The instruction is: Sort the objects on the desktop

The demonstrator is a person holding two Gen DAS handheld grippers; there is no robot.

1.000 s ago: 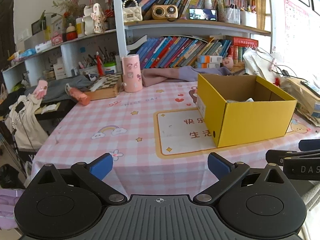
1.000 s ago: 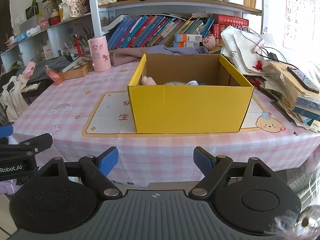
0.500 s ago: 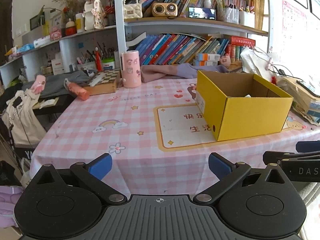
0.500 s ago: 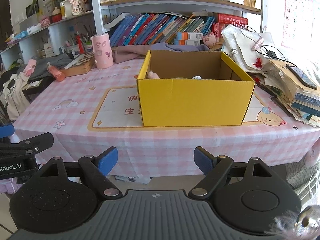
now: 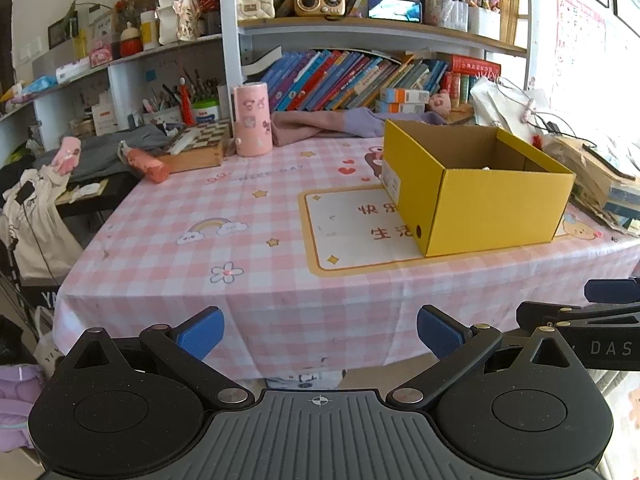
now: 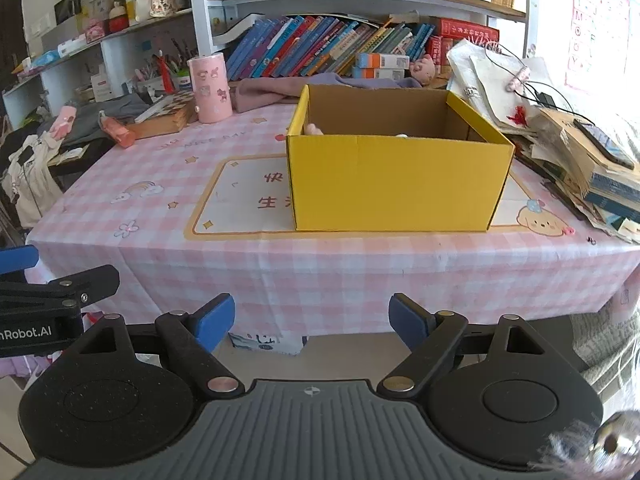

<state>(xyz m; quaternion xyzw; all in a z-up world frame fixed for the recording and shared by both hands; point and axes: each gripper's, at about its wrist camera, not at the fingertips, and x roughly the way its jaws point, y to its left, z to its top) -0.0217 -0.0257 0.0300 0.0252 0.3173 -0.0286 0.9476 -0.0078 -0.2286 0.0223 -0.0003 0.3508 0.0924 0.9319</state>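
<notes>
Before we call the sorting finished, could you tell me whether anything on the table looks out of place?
An orange-pink bottle lies tipped on its side near the table's far left edge, beside the chessboard box. The yellow box stands squarely on the tablecloth.

"DAS" on right gripper point(image 5: 600, 336); "Robot.AI" on left gripper point(image 6: 36, 320)

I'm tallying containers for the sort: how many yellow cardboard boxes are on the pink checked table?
1. The yellow cardboard box stands open on the pink checked table, right of centre, overlapping the printed panel. Clutter at the far edge might hide another.
</notes>
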